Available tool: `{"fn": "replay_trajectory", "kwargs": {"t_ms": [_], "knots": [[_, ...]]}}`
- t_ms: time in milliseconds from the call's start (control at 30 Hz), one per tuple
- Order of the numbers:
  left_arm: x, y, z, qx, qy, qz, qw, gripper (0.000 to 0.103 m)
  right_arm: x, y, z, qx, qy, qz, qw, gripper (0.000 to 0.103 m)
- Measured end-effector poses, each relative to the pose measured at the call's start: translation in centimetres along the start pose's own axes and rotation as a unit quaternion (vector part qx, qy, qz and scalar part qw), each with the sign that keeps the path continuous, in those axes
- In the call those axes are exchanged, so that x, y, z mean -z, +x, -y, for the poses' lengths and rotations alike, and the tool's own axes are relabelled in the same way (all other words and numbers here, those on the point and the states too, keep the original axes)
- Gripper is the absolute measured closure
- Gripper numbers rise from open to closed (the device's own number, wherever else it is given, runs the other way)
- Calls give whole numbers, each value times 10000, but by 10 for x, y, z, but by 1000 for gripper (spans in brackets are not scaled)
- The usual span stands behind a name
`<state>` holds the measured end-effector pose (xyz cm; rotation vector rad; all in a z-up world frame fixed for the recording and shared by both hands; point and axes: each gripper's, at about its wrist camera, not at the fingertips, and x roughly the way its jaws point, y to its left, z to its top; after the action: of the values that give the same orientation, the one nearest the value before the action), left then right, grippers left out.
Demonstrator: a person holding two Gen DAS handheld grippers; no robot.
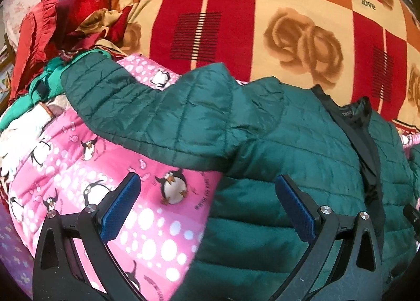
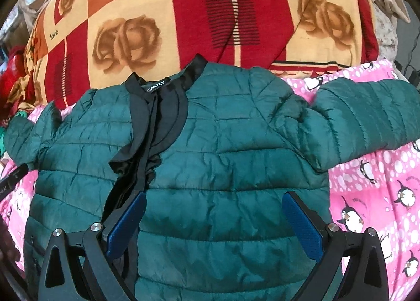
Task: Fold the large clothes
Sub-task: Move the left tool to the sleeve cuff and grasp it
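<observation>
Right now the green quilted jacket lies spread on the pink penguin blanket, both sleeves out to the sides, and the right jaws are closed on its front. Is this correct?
Not quite: the right gripper is open, its jaws wide apart above the green jacket, holding nothing, as the right wrist view shows. The jacket does lie spread on the pink penguin blanket with both sleeves out.

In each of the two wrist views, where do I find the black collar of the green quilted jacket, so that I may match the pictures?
Left wrist view: the black collar is at the right, above the jacket body.
Right wrist view: the black collar is left of centre, at the top of the jacket.
Shared landmark: the rose blanket behind, and the pink penguin sheet under the jacket.
</observation>
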<state>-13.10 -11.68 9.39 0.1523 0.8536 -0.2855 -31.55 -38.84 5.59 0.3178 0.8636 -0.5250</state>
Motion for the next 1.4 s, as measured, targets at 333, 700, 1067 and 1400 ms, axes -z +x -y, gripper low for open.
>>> {"fn": "replay_trajectory", "kwargs": {"t_ms": [333,700,1067,1400], "knots": [[-13,14,-29,-357,-69,7,9993,0,-1,8,-11,-23,-119,-8,9999,0],[-27,31,-68,-604,-404,-21,9974,0,-2,21,-18,5,-176,-123,9998,0],[-71,51,-149,-876,-1243,25,9884,0,-2,25,-25,-22,-279,-151,9995,0],[-109,101,-237,-1382,-2075,50,9684,5,-3,22,-32,-42,-379,-131,9992,0]]}}
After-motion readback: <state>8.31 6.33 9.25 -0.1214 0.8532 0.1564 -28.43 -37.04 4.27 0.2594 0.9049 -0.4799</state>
